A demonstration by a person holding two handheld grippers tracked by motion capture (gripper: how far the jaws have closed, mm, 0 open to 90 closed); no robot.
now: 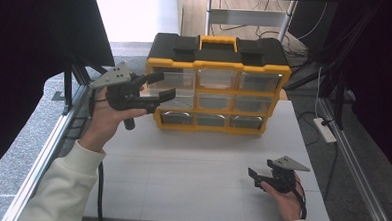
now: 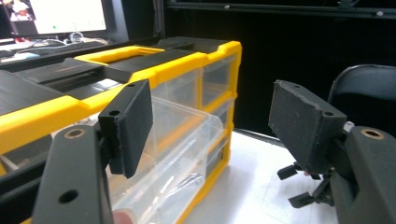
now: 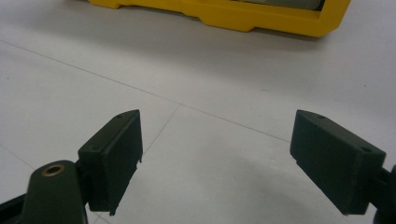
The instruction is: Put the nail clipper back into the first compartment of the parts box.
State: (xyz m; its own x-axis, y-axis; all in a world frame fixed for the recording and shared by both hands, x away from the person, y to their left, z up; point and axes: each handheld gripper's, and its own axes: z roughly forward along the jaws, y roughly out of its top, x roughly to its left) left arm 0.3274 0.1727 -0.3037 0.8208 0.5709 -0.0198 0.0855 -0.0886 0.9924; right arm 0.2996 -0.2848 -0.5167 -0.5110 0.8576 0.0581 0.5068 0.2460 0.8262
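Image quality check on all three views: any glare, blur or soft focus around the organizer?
High view: bright window behind the organizer is washed out, sides dark. Left gripper view: near tongs slightly soft, clear drawer shows mild reflections. Right gripper view: even light, soft shadow on the table under the tongs.

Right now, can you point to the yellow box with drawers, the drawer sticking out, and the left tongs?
yellow drawer organizer (image 1: 218,65), high view, front top rail.
pulled-out clear drawer (image 2: 187,135), left gripper view, clear front wall.
left tongs (image 1: 161,86), high view, gap between tips.

Pulled-out drawer (image 2: 187,140) blocks organizer (image 1: 217,86) front.
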